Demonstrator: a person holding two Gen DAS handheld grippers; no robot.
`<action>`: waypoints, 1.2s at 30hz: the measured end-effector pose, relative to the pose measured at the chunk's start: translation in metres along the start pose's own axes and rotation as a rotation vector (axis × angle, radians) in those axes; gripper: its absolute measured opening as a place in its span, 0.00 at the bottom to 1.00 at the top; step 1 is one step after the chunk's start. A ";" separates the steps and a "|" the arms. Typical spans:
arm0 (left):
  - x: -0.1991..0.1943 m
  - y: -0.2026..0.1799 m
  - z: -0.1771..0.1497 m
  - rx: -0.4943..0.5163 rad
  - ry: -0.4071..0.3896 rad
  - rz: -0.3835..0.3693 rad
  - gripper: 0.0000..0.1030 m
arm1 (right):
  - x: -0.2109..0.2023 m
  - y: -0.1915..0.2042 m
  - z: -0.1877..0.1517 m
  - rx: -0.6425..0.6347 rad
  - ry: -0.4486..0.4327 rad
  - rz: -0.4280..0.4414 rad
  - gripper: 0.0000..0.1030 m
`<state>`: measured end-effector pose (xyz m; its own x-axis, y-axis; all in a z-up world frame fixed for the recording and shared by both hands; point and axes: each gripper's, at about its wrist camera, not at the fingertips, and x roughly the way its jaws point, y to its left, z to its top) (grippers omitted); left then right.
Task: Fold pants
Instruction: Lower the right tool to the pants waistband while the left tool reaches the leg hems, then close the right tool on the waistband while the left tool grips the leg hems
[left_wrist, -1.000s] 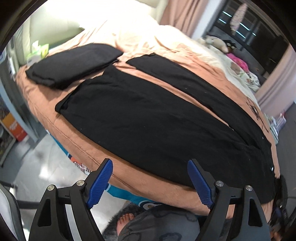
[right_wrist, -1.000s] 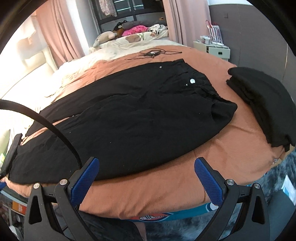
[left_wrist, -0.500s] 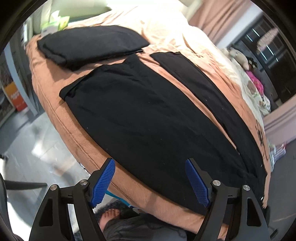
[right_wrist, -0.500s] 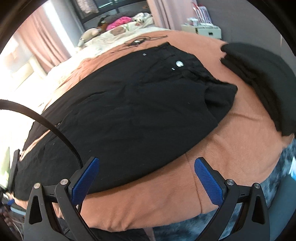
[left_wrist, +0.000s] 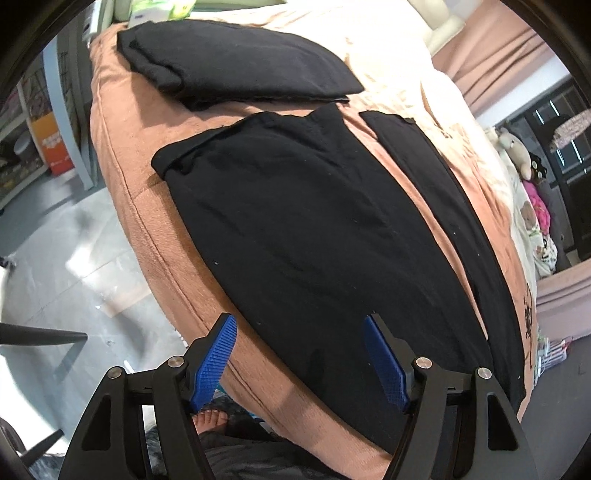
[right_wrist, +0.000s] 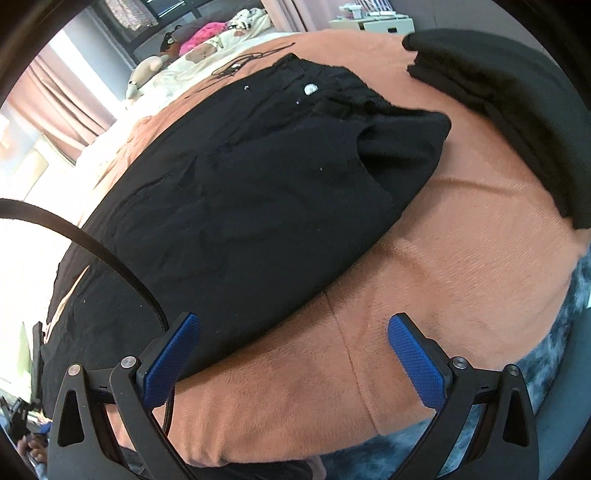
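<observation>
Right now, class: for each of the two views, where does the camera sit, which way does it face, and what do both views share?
Left wrist: on the left gripper, jaws closing on nothing, aimed down at the leg end of the flat black pants; a bare foot shows.
Right wrist: on the right gripper, jaws open, aimed down at the waist end.
Shared: the pants and the orange-brown bedspread.

Black pants (left_wrist: 306, 229) lie flat across an orange-brown bedspread (left_wrist: 125, 147), legs running toward twelve o'clock. A folded black garment (left_wrist: 236, 62) sits at eleven o'clock, just beyond the leg hems. The left gripper (left_wrist: 299, 354) hovers at six o'clock above the near pant edge, jaws closing, gripping nothing. A bare foot (left_wrist: 210, 421) shows below.
</observation>
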<state>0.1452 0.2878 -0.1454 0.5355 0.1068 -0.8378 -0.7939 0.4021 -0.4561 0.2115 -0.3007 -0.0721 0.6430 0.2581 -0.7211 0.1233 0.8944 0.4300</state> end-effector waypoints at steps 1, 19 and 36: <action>0.002 0.002 0.001 -0.009 0.000 -0.005 0.71 | 0.004 -0.001 0.000 0.008 0.001 0.008 1.00; 0.006 0.012 0.018 -0.028 -0.046 -0.048 0.63 | 0.008 -0.014 0.034 0.036 -0.093 0.123 0.05; 0.014 0.032 0.032 -0.075 -0.122 -0.064 0.42 | 0.031 -0.031 0.028 0.153 0.012 0.131 0.31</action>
<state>0.1368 0.3307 -0.1625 0.6131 0.1951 -0.7655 -0.7739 0.3428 -0.5325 0.2483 -0.3309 -0.0925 0.6521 0.3739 -0.6595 0.1530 0.7871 0.5975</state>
